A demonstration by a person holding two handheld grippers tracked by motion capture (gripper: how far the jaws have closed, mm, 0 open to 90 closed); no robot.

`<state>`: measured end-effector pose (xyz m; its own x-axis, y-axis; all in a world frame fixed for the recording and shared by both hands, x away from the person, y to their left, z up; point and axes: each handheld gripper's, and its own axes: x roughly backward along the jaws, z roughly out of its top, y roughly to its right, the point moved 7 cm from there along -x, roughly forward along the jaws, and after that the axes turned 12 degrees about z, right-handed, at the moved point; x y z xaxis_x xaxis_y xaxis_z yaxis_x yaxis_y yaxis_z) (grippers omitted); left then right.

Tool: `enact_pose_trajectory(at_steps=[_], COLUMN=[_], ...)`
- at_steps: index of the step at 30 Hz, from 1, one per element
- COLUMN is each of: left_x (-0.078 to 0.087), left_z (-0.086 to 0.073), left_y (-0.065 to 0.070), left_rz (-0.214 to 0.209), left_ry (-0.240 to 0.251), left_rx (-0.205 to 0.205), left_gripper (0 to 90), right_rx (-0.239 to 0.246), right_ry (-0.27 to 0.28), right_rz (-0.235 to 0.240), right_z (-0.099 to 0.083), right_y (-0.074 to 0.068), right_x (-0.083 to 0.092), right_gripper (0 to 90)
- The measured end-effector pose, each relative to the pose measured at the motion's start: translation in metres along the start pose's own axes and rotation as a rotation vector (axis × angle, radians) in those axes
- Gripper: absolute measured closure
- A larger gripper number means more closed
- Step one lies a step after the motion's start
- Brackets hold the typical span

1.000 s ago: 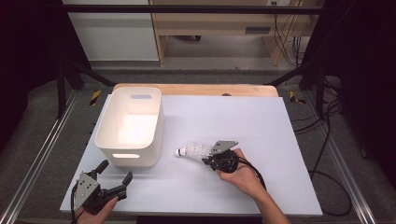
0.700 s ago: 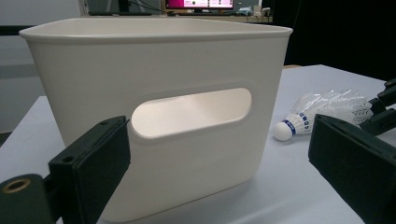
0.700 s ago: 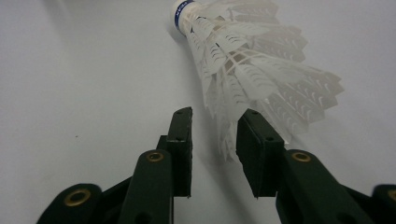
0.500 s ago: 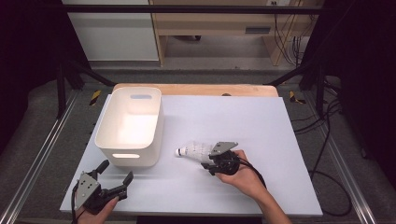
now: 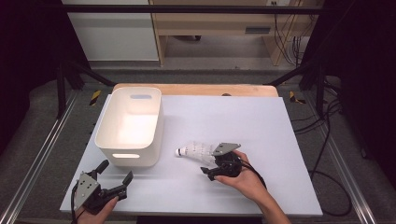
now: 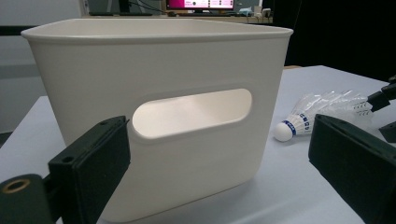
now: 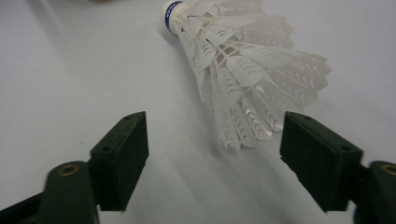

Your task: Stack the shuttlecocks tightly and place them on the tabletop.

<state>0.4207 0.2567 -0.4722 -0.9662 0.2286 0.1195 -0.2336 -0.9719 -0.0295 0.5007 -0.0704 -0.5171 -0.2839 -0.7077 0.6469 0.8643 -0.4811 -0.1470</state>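
Observation:
A white feather shuttlecock (image 5: 194, 150) lies on its side on the white table, cork toward the bin. Seen close in the right gripper view, the shuttlecock (image 7: 238, 60) has its skirt tips reaching in between the jaws. My right gripper (image 5: 208, 163) (image 7: 215, 135) has just been opening its jaws; the pads stand clear of the feathers on both sides, so it is open. My left gripper (image 5: 116, 171) (image 6: 219, 140) is open near the table's front left corner and faces the white bin (image 5: 128, 158) (image 6: 187, 56). Beyond its right jaw lies the shuttlecock (image 6: 317, 112).
The bin has a handle slot (image 6: 191, 112) in its near wall and stands at the table's left. A wooden board edge (image 5: 196, 88) runs along the back. Metal rails (image 5: 42, 154) flank the table, and cables (image 5: 327, 154) hang at the right.
The right gripper's jaws have spread apart around the shuttlecock's skirt. Both hands, the shuttlecock and the bin stay where they were.

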Motion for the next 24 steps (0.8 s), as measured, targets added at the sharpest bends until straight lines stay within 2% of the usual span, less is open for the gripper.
enact_pose_trajectory(at_steps=[2,4,5,6,10,18,24], left_x=[0.0,-0.0001,-0.0001,-0.0001,0.0,0.0001,0.0002], left_z=[0.0,-0.0001,-0.0001,0.0,0.0001,0.0001,0.0004], left_y=[0.0,0.0002,0.0004,0.0008,0.0008,0.0002,-0.0003], left_rz=[0.0,-0.001,-0.001,-0.003,-0.002,-0.001,0.003], left_ry=[0.0,-0.001,-0.001,0.0,0.0,0.0,0.001], left_rx=[0.0,-0.001,-0.002,-0.003,-0.003,0.0,0.002], left_gripper=[5.5,5.5,5.5,5.5,5.5,5.4,4.9], right_rx=[-0.014,-0.029,-0.029,-0.04,-0.056,-0.05,-0.064], right_ry=[0.001,0.034,0.034,0.054,0.081,0.086,0.089], right_rz=[0.003,0.0,0.0,0.02,0.041,0.04,0.051], right_z=[-0.0001,0.0021,0.0021,0.0035,0.0057,0.0042,0.0035], right_y=[0.0,0.0,0.0,-0.001,-0.0026,-0.0063,-0.0089], right_x=[0.0005,0.0024,0.0024,0.0035,0.005,0.0023,-0.0003], right_gripper=[20.1,16.5,16.5,13.5,8.3,7.9,9.7])
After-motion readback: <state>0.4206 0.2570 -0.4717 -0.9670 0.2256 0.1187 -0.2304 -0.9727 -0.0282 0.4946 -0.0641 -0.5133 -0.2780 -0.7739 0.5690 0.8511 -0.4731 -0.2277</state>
